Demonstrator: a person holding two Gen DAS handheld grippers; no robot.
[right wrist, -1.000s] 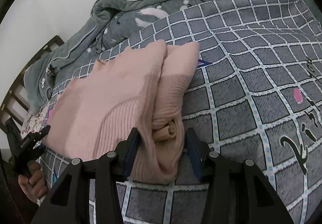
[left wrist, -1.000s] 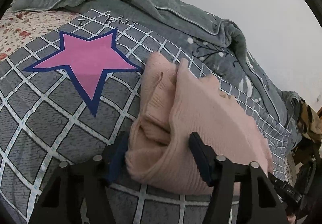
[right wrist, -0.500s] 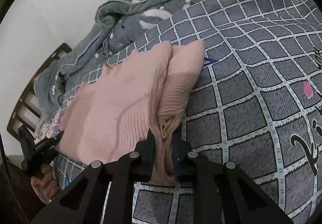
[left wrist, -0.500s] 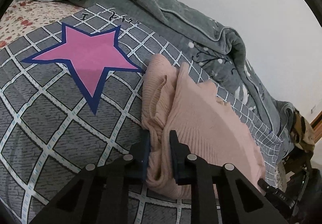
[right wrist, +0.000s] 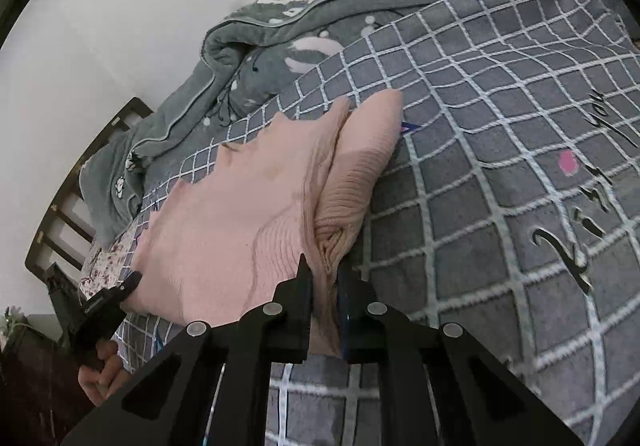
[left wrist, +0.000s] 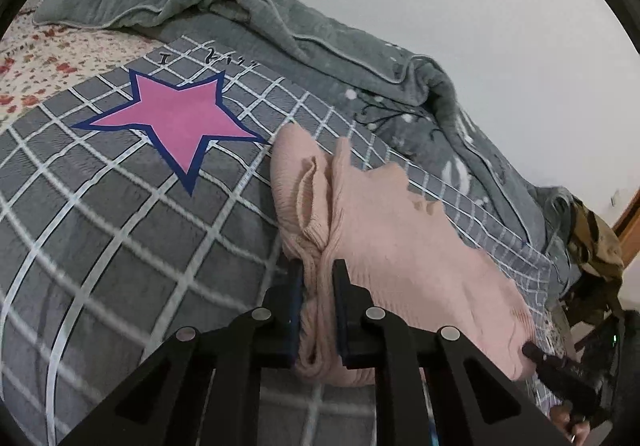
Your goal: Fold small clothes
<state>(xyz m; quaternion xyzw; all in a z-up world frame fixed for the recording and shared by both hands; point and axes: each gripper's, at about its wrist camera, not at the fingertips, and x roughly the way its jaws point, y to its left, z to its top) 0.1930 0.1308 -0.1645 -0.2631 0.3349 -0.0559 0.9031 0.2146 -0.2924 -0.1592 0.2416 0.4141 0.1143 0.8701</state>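
Observation:
A pale pink knit sweater (left wrist: 392, 238) lies partly folded on a grey checked blanket (left wrist: 100, 213), with its sleeves tucked in along both sides. My left gripper (left wrist: 318, 270) is shut on the near left corner of the sweater, bunching the knit between its fingers. In the right wrist view the same sweater (right wrist: 248, 205) fills the middle, and my right gripper (right wrist: 324, 270) is shut on its near right corner. Each gripper shows at the far edge of the other's view.
The blanket carries a pink star (left wrist: 176, 121) and black script (right wrist: 576, 213). A rumpled grey-green quilt (left wrist: 360, 57) runs along the white wall behind. A floral sheet (left wrist: 24, 57) lies far left. A dark bed frame (right wrist: 76, 181) stands at the left.
Both grippers were open around the sweater's near corners a second ago. They closed on the knit half a second ago and still hold it; the near edge has lifted slightly.

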